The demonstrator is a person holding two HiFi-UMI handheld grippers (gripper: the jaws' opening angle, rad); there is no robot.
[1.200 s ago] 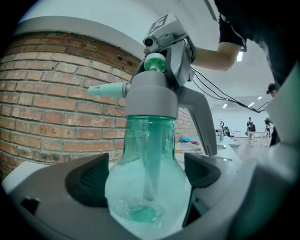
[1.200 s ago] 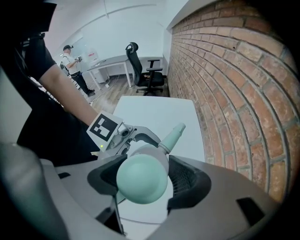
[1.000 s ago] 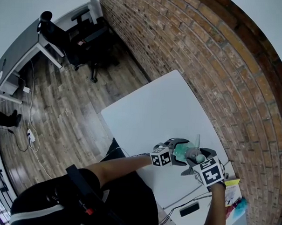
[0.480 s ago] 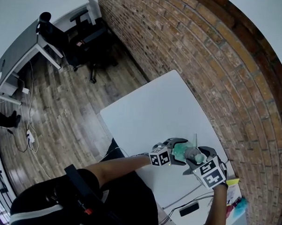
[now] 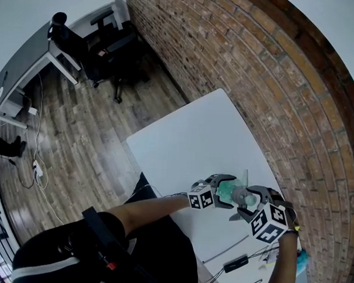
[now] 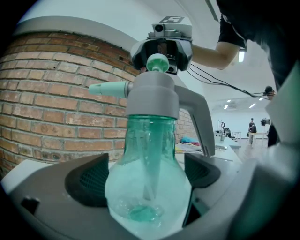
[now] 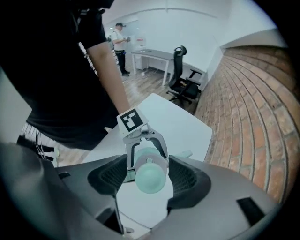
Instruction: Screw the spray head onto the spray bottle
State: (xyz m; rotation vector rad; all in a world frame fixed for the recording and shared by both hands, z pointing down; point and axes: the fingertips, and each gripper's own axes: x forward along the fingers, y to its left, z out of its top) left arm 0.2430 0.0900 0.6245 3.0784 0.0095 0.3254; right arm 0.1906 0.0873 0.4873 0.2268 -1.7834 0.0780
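The see-through teal spray bottle (image 6: 147, 187) stands upright between the pads of my left gripper (image 6: 145, 176), which is shut on its round body above the white table (image 5: 189, 138). The grey spray head (image 6: 152, 96) sits on the bottle's neck, its pale nozzle (image 6: 108, 88) pointing left and a teal knob (image 6: 158, 62) on top. My right gripper (image 7: 150, 177) points steeply down over that knob (image 7: 150, 177); its pads (image 7: 187, 180) stand on either side of the knob with small gaps, so it is open. In the head view both grippers meet at the bottle (image 5: 227, 193) near the table's right edge.
A brick wall (image 5: 272, 101) runs along the table's far side. A black device (image 5: 237, 264) and cables lie at the table's near end, beside teal and yellow items (image 5: 299, 259). Office chairs (image 5: 111, 47) and a desk (image 5: 28, 67) stand on the wood floor.
My right gripper has rolled about its own axis and lifted a little off the spray head, its marker cube turning and shifting right. My left gripper and the bottle have stayed still.
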